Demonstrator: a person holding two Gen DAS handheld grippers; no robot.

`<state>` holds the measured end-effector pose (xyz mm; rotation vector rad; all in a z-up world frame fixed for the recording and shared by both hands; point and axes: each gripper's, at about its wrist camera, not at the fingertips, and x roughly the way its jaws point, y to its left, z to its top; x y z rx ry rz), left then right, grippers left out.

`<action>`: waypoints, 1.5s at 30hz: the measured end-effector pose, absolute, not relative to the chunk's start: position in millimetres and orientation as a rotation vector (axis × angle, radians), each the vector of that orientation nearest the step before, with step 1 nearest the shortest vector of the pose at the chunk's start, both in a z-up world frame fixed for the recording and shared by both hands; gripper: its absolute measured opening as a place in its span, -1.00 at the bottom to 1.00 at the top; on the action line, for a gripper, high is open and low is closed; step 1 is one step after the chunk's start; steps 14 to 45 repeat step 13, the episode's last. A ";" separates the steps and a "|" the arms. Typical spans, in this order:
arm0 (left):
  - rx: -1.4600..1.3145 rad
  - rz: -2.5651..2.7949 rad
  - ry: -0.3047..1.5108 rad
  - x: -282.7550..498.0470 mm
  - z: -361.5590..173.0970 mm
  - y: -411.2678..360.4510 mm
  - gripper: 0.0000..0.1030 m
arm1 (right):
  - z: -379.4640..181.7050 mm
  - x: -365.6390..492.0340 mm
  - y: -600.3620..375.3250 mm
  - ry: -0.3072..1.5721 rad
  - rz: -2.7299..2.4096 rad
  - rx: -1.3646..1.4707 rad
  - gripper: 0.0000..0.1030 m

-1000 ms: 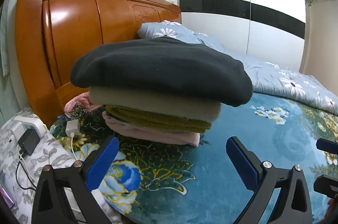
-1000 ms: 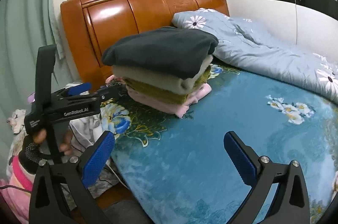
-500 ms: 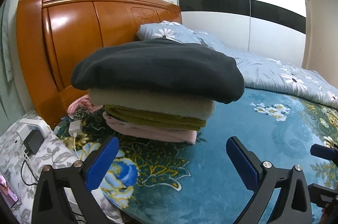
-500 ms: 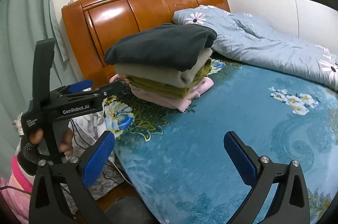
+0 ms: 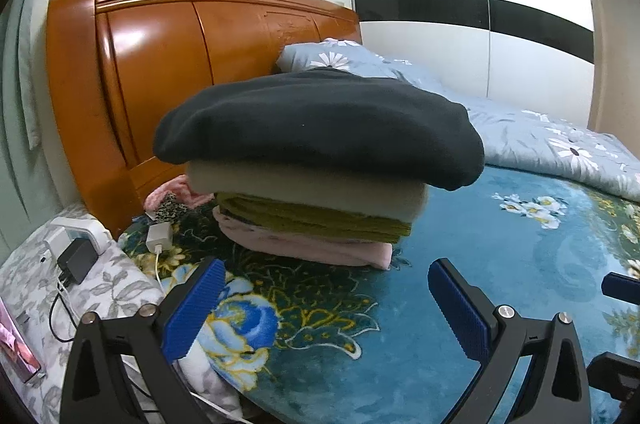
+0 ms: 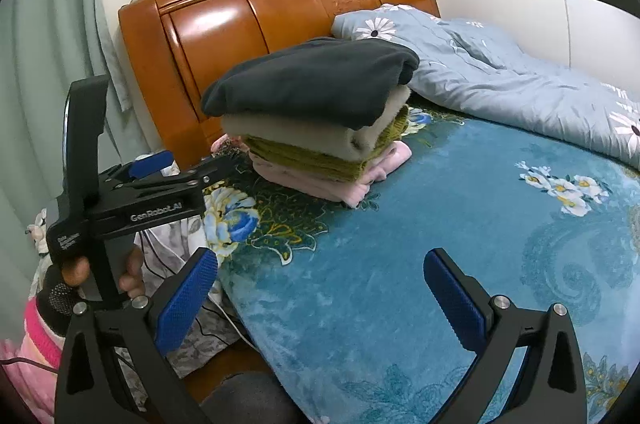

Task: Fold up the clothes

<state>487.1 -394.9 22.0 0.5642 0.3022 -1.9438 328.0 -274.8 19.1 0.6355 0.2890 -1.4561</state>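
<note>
— Four folded clothes (image 5: 320, 160) in one stack, where on the bed (image 6: 400, 284)?

— Near its headboard (image 5: 160, 72) corner. I hold the left gripper (image 5: 324, 308) and the right gripper (image 6: 320, 288) with fingers wide apart, both empty, short of the stack.

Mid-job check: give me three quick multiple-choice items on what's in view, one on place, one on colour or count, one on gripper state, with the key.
1. Where does the stack of folded clothes sit?
A. on the blue floral blanket, near the headboard
B. on the grey quilt
C. on the floor

2. What colour is the top garment?
A. pink
B. olive
C. dark grey

3. How are the left gripper and right gripper?
A. both shut on cloth
B. both open, holding nothing
C. one open, one shut

Key: 1 A, the pile rests on the blanket by the wooden board. 2 C, dark cloth caps the cream, olive and pink layers. 3 B, the fingers stand wide apart with only blanket between them.
</note>
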 end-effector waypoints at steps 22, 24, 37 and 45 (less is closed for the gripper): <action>0.572 -1.935 0.196 483.9 12.4 -387.2 1.00 | 16.9 338.6 -282.2 0.324 -1.461 0.642 1.00; 0.572 -1.935 0.196 483.9 12.4 -387.2 1.00 | 16.9 338.6 -282.2 0.324 -1.461 0.642 1.00; 0.572 -1.935 0.196 483.9 12.4 -387.2 1.00 | 16.9 338.6 -282.2 0.324 -1.461 0.642 1.00; 0.572 -1.935 0.196 483.9 12.4 -387.2 1.00 | 16.9 338.6 -282.2 0.324 -1.461 0.642 1.00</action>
